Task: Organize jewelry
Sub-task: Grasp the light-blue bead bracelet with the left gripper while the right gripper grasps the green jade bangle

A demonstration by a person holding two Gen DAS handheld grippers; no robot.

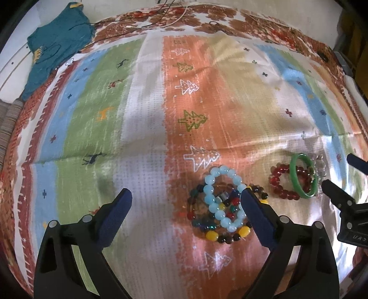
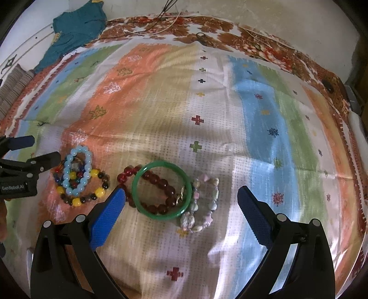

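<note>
Two heaps of bracelets lie on a striped cloth [image 1: 147,128]. The left heap has a light blue bead bracelet [image 1: 224,197] on top of a yellow-and-dark bead bracelet [image 1: 220,237] and a multicoloured one. My left gripper [image 1: 186,197] is open and empty, its right finger beside this heap. The right heap has a green bangle [image 2: 162,191] over a dark red bead bracelet [image 2: 158,181], with a pastel stone bracelet [image 2: 204,202] beside it. My right gripper [image 2: 181,197] is open and empty, its jaws on either side of this heap, just in front of it.
A teal garment [image 1: 57,43] lies at the far left corner. Thin cords [image 1: 168,18] lie along the far edge on a brown floral cloth [image 2: 264,48]. The right gripper shows at the right edge of the left wrist view [image 1: 338,179].
</note>
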